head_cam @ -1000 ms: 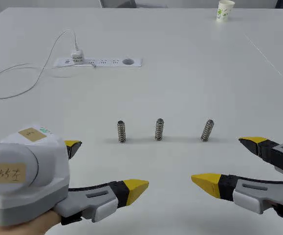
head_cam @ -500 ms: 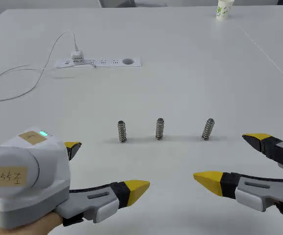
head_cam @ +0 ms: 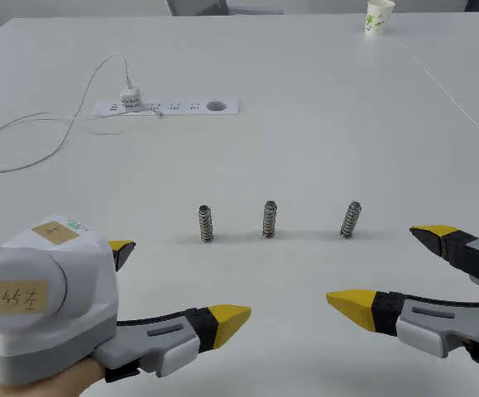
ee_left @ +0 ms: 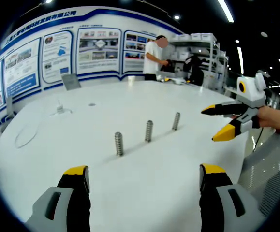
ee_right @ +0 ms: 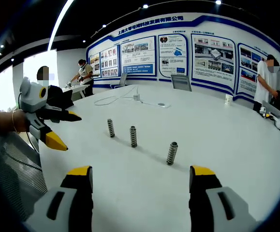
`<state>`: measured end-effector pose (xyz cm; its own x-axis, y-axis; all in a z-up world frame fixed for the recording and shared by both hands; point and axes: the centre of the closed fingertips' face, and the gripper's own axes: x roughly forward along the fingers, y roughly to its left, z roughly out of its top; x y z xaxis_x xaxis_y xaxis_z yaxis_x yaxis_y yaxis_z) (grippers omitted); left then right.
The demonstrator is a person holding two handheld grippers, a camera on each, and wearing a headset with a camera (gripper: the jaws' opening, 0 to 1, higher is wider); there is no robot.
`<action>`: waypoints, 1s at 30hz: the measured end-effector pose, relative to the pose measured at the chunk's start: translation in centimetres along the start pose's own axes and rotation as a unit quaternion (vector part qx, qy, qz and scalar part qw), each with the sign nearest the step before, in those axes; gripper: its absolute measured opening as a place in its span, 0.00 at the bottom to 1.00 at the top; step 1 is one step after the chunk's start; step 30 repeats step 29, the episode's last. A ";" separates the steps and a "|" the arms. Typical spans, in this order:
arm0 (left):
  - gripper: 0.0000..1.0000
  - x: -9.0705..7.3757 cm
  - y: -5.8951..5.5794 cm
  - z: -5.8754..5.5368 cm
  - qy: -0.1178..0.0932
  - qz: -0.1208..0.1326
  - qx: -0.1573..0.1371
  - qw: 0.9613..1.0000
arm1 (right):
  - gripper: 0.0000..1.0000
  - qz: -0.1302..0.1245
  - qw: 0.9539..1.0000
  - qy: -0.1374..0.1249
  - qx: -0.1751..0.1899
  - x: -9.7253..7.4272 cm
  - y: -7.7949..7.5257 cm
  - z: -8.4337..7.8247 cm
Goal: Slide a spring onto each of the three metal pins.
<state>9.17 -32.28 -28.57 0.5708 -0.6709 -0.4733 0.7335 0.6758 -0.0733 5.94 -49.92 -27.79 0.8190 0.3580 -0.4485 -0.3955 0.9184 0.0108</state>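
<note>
I am holding left gripper [head_cam: 181, 279] and right gripper [head_cam: 373, 265] with jaws spread wide, empty, before three upright springs [head_cam: 270, 219]

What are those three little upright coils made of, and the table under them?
Springs: look like bare steel, grey with a dull shine on the coils. Table: smooth matte white top, perhaps laminate; hard to tell.
</note>
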 end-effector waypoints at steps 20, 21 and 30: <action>0.96 0.1 0.1 -0.1 0.005 0.001 0.003 1.000 | 0.83 -0.005 1.000 0.009 -0.009 0.0 -0.2 -0.5; 0.96 0.1 0.1 -0.1 0.004 0.001 0.004 1.000 | 0.83 -0.007 1.000 0.010 -0.011 0.0 -0.3 -0.5; 0.95 0.2 0.1 -0.2 0.005 0.002 0.004 1.000 | 0.83 -0.007 1.000 0.009 -0.005 -0.1 -0.4 -0.6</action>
